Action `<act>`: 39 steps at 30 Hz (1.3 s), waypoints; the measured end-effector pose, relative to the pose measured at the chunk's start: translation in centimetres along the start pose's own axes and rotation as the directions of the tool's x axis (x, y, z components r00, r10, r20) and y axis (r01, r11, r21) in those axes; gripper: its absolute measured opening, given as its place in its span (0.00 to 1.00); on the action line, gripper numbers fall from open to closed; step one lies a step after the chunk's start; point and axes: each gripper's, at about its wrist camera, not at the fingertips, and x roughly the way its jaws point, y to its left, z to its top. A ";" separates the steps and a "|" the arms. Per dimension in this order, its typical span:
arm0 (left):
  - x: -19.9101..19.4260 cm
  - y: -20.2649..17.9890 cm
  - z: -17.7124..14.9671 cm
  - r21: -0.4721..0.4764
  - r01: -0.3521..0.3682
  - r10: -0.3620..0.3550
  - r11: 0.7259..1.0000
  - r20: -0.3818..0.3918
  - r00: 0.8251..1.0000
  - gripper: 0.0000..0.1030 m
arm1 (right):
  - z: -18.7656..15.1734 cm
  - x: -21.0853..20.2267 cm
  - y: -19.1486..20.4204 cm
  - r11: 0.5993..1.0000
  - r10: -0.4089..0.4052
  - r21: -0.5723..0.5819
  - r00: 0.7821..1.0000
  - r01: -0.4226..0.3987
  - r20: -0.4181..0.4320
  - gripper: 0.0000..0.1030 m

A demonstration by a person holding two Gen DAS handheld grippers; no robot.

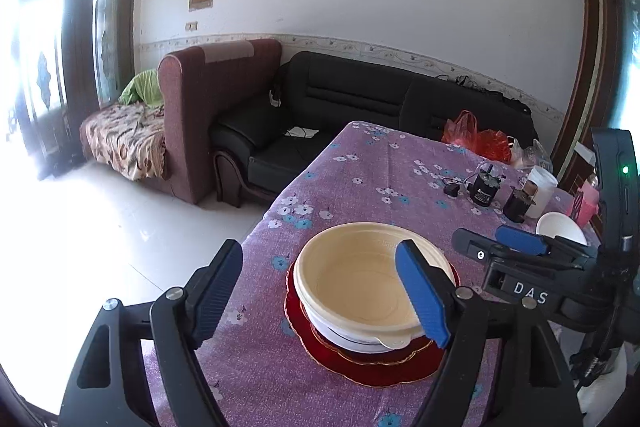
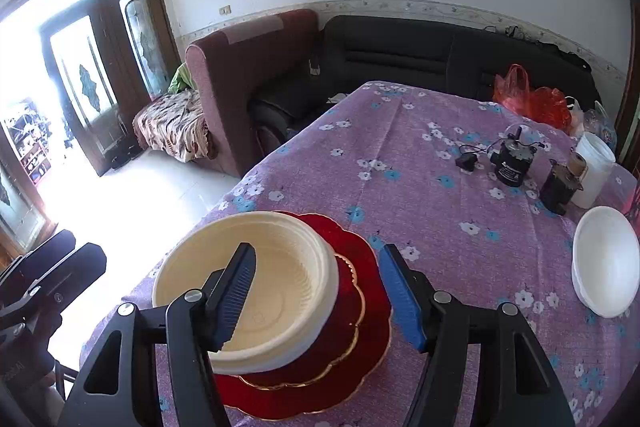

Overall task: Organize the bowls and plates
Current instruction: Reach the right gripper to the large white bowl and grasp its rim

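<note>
A cream bowl (image 1: 360,271) sits nested on a white bowl (image 1: 352,341), on two stacked red gold-rimmed plates (image 1: 380,367) near the table's left edge. The same cream bowl (image 2: 264,279) and red plates (image 2: 360,307) show in the right wrist view. My left gripper (image 1: 320,291) is open and empty, its jaws astride the bowl's near rim without touching it. My right gripper (image 2: 320,295) is open and empty, just above the stack; it also shows in the left wrist view (image 1: 520,243). A separate white bowl (image 2: 604,259) stands at the right, also in the left wrist view (image 1: 560,227).
The table has a purple flowered cloth (image 2: 420,163). At its far right stand a black motor (image 2: 512,163), a small dark jar (image 2: 560,187), a white cup (image 2: 592,167) and red plastic bags (image 2: 536,99). Sofas (image 1: 360,99) stand behind; the floor drops off at left.
</note>
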 end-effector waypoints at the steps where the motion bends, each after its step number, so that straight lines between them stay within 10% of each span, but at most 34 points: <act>1: -0.2 -0.9 0.0 0.024 -0.004 0.003 1.000 0.009 1.000 0.80 | -0.3 -0.5 -0.6 1.000 -0.002 0.010 1.000 0.001 0.005 0.68; 17: -2.1 -15.4 -3.2 0.361 -0.035 0.022 0.932 0.041 0.999 0.85 | -5.2 -5.3 -13.2 0.975 -0.057 0.217 0.998 0.051 0.022 0.71; 39: 3.7 -26.5 -5.4 0.469 0.097 -0.051 0.878 -0.110 0.993 0.85 | -8.1 -8.2 -32.8 0.810 -0.222 0.566 0.974 0.157 0.048 0.73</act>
